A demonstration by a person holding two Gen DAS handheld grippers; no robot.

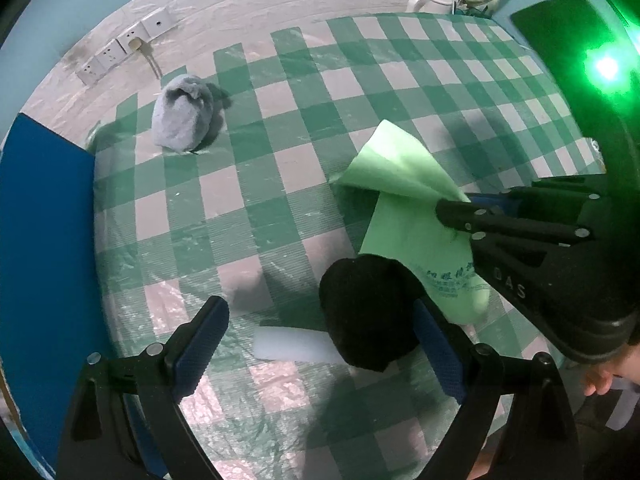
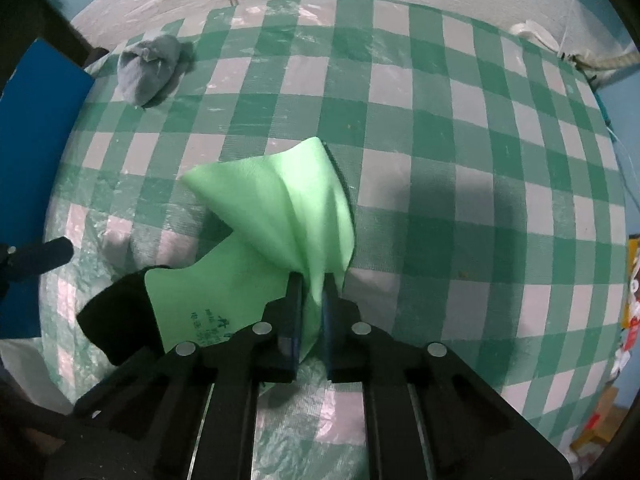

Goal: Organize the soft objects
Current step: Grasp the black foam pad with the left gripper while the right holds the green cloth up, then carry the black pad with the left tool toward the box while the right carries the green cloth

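Observation:
A light green cloth (image 2: 276,216) with printed text lies partly lifted on the checked tablecloth (image 2: 440,128). My right gripper (image 2: 312,280) is shut on a fold of it; it also shows in the left wrist view (image 1: 452,210) pinching the green cloth (image 1: 404,200). A black soft item (image 1: 364,312) lies beside the cloth's lower end, against the right finger of my open left gripper (image 1: 320,344); it also shows in the right wrist view (image 2: 116,320). A grey bundled soft item (image 1: 182,114) sits at the far left of the table, also in the right wrist view (image 2: 146,68).
A blue panel (image 1: 44,240) stands along the table's left edge. A white flat piece (image 1: 288,344) lies between my left fingers. Wall sockets (image 1: 120,46) sit behind the table. A white object (image 1: 430,0) and rope are at the far right corner.

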